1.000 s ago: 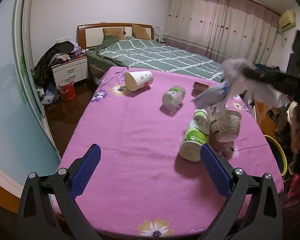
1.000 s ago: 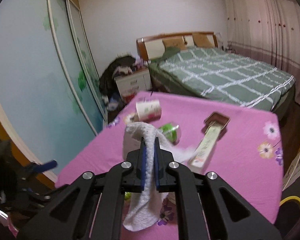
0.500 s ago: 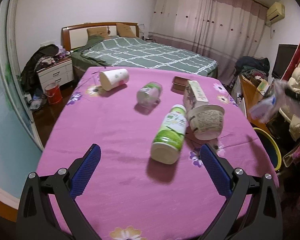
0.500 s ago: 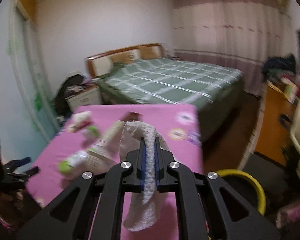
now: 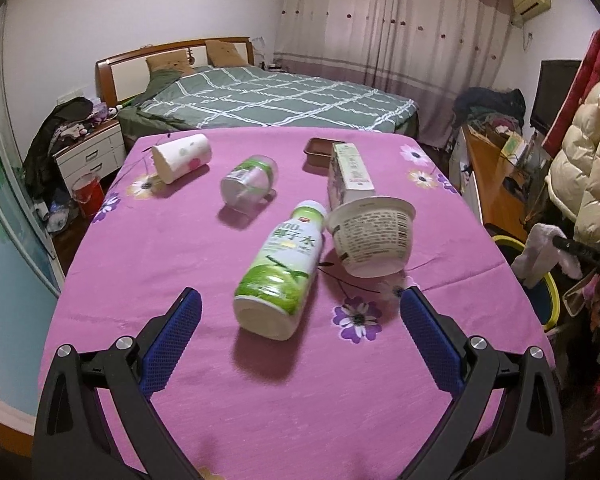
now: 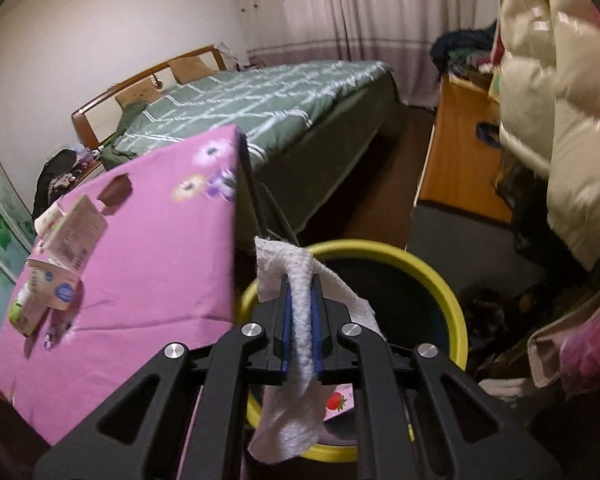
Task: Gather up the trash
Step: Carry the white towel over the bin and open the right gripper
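My right gripper (image 6: 300,312) is shut on a white crumpled paper towel (image 6: 300,320) and holds it over the yellow-rimmed bin (image 6: 440,280) beside the table. The towel also shows at the right edge of the left wrist view (image 5: 540,252). My left gripper (image 5: 296,332) is open and empty above the pink table (image 5: 148,264), its fingers either side of a lying green-and-white bottle (image 5: 284,272). A white tub (image 5: 372,236), a carton (image 5: 350,172), a clear jar (image 5: 246,184) and a paper cup (image 5: 182,156) lie farther on.
A small brown tray (image 5: 318,150) sits near the table's far edge. A bed (image 5: 268,96) stands beyond the table. A wooden cabinet (image 6: 460,152) and hanging coats (image 6: 548,100) are close to the bin on the right. A nightstand (image 5: 92,156) is at the left.
My right gripper carried the towel off the table to the right and now holds it over the bin. The left gripper has moved closer to the bottle.
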The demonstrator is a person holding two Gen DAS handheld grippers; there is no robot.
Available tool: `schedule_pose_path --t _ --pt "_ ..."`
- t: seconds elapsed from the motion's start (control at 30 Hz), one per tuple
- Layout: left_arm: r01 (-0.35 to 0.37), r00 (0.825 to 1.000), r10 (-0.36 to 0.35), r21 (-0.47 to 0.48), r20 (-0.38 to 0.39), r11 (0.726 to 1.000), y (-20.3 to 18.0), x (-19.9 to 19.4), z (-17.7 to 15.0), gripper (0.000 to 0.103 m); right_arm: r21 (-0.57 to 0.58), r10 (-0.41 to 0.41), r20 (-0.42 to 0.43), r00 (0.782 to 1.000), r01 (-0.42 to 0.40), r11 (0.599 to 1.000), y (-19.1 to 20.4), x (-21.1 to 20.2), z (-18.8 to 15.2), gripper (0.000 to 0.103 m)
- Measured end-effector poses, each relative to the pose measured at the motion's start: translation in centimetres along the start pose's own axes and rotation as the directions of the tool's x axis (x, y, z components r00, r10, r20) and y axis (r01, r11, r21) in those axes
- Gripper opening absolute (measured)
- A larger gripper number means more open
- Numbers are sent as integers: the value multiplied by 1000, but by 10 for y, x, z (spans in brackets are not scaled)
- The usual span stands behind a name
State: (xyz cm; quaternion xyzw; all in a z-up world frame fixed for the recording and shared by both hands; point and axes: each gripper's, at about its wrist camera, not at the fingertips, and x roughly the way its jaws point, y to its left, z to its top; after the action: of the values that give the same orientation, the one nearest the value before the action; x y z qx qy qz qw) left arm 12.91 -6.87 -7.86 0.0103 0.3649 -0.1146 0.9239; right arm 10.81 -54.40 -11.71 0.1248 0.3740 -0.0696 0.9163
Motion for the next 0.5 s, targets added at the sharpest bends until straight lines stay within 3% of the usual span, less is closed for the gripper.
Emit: schedule_pose_path --t 0.2,0.5 --pt "7 1000 -6 20 -23 1000 -11 10 4 98 48 17 -35 999 -15 999 -19 15 -5 9" --pt "11 999 -9 36 -44 999 -20 20 4 98 50 35 -25 999 -34 998 -23 4 2 9"
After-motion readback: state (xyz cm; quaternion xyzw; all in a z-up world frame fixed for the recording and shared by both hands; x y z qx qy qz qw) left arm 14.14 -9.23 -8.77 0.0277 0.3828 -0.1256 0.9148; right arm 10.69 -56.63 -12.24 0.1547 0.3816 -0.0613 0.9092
